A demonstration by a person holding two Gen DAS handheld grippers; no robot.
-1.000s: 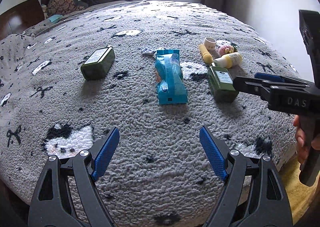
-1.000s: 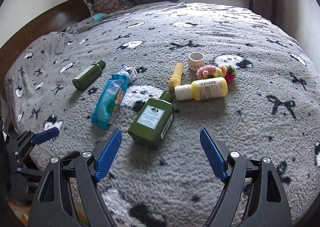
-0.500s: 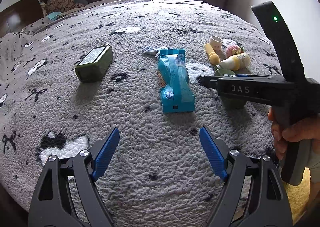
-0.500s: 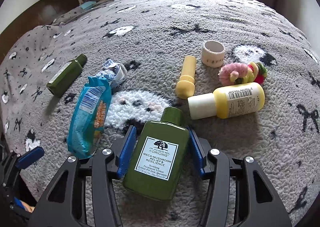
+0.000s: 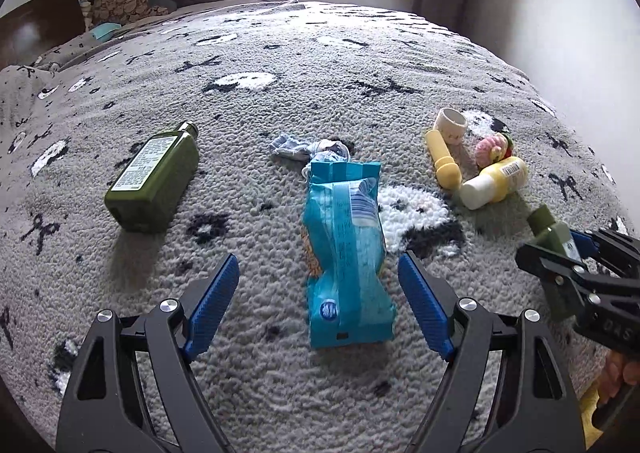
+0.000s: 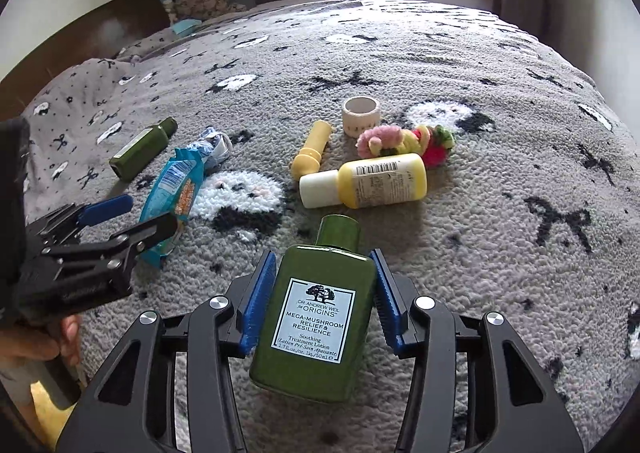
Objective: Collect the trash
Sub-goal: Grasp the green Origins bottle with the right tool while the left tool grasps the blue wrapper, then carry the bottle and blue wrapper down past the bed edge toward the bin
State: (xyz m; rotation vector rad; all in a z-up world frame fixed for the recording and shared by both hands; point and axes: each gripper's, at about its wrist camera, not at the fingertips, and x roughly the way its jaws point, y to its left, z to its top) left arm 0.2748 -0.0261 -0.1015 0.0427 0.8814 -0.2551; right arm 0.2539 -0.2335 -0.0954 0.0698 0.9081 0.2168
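A green lotion bottle (image 6: 316, 317) with a white label lies between the blue pads of my right gripper (image 6: 323, 253). Its jaws are closing, and both pads touch the bottle's sides. In the left wrist view this bottle (image 5: 550, 231) sticks out of the right gripper (image 5: 576, 249) at the far right. A blue snack packet (image 5: 344, 249) lies lengthwise on the grey blanket (image 5: 280, 73). My left gripper (image 5: 318, 259) stands open, one finger on each side of the packet's near end, touching nothing. A crumpled pale wrapper (image 5: 308, 147) lies just beyond the packet.
A second green bottle (image 5: 154, 177) lies to the left. On the right lie a yellow bottle (image 5: 494, 183), a yellow tube (image 5: 442, 161), a tape roll (image 5: 450, 123) and pink hair ties (image 5: 494, 143). Pillows and a window are at the far end; the bed's edge is near.
My right gripper went forward around the green lotion bottle and closed onto it. My left gripper moved forward until its fingers flank the blue packet's near end.
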